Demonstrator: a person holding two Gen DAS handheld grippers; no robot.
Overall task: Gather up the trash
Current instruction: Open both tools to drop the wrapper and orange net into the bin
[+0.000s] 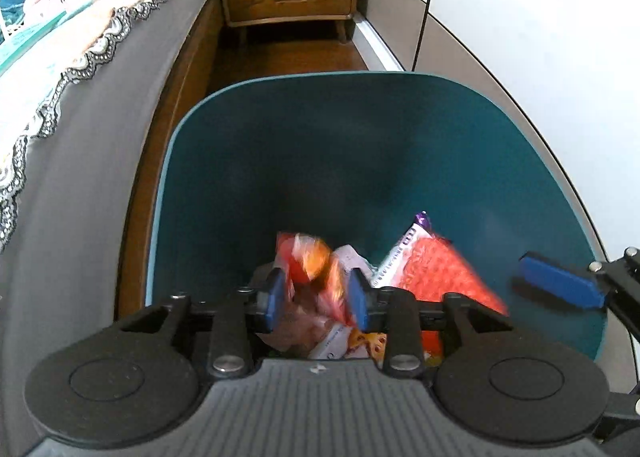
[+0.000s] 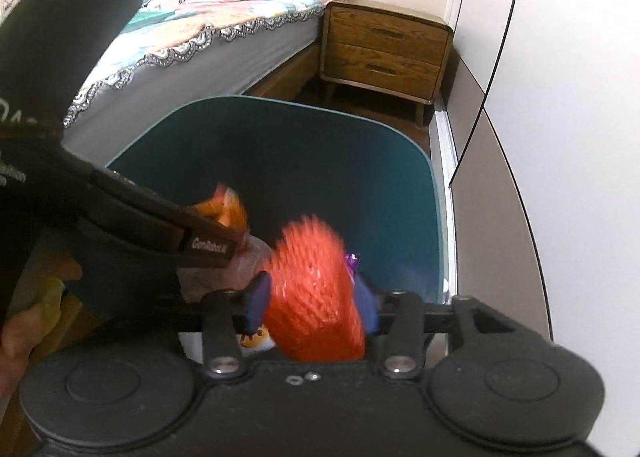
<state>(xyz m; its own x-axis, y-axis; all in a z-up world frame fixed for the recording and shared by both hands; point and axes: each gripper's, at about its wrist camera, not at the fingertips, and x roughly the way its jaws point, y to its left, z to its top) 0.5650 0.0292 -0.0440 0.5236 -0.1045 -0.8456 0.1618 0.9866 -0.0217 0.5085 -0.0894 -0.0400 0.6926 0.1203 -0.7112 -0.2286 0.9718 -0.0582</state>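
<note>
Two wrappers lie blurred in the mouth of the teal bin (image 1: pixel 384 145), above a heap of other packets on its floor. The orange wrapper (image 1: pixel 310 263) sits between the blue pads (image 1: pixel 275 299) of the left tongs (image 1: pixel 316 299); the pads stand spread on either side of it and do not press it. The red wrapper (image 2: pixel 314 289), with a white printed edge and a purple end, lies between the pads of the right tongs (image 2: pixel 312 307), which are likewise spread with a gap at each side. In the left wrist view the red wrapper (image 1: pixel 438 275) leans against the bin's right inner wall, and one blue pad of the right tongs (image 1: pixel 560 281) reaches in over the right rim. In the right wrist view the left tongs (image 2: pixel 224 233) enter from the left, with the orange wrapper (image 2: pixel 230 209) at their tip; a hand (image 2: pixel 24 329) shows at the lower left edge. The bin stands on the floor between a bed (image 2: pixel 208 45) with a lace-edged cover and a white wardrobe (image 2: pixel 560 57). A wooden nightstand (image 2: pixel 384 53) with two drawers stands beyond the bin.
</note>
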